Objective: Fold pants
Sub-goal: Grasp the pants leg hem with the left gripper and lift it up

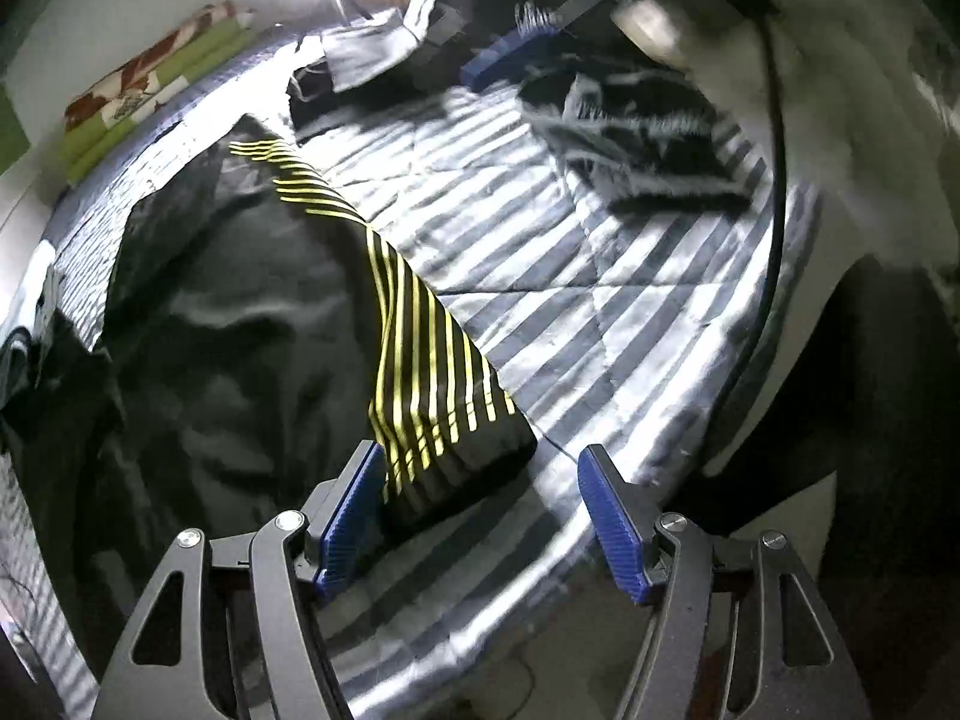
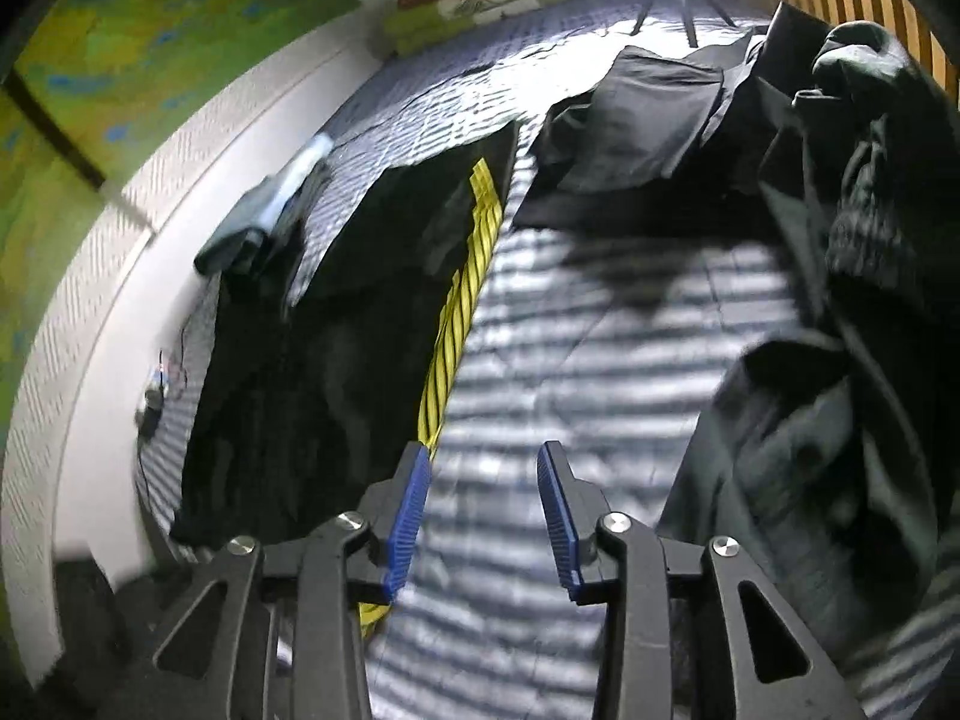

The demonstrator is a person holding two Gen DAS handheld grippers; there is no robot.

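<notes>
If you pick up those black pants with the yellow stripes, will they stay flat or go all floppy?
Probably floppy: the black pants already lie in soft wrinkles on the striped quilt. They look thin and shiny, so they may slip. The yellow stripes bend along the fold, so nothing stiff seems inside.

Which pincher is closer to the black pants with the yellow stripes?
Hard to say; both are right at them. The left gripper hangs open over a corner of the black pants with yellow stripes. The right gripper hangs open, its left pad at their striped edge.
</notes>
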